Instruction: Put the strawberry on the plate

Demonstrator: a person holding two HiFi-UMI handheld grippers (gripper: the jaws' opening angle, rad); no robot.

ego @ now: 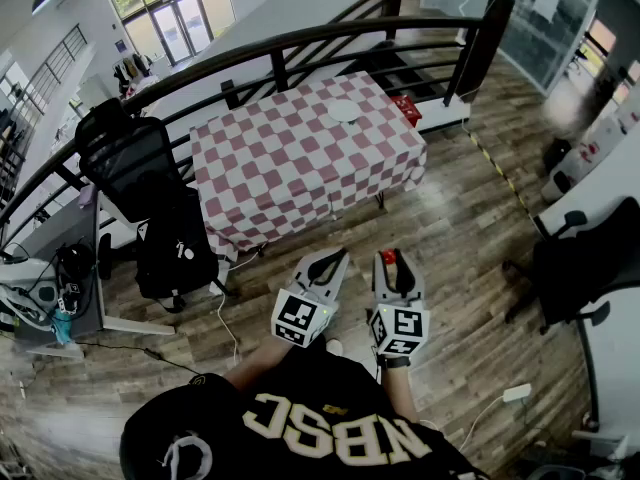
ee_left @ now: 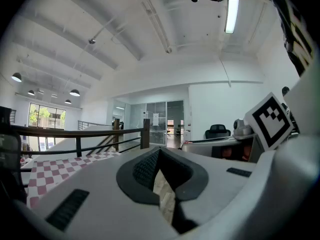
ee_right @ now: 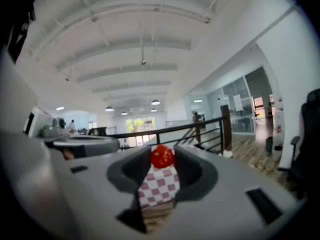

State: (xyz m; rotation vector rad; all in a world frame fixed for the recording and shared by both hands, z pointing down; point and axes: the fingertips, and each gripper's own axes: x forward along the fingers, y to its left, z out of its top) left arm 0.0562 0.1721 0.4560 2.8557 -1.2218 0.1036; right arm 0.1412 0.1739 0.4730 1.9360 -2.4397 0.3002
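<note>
1. The strawberry is clamped between the jaw tips of the right gripper and is carried in the air above the wooden floor.
2. The left gripper is held just beside the right one. Its jaws are drawn together at the tips (only a sliver of floor is seen through them), and nothing is held in them.
3. The white plate is seen on the far part of the checked table, well apart from both grippers.
</note>
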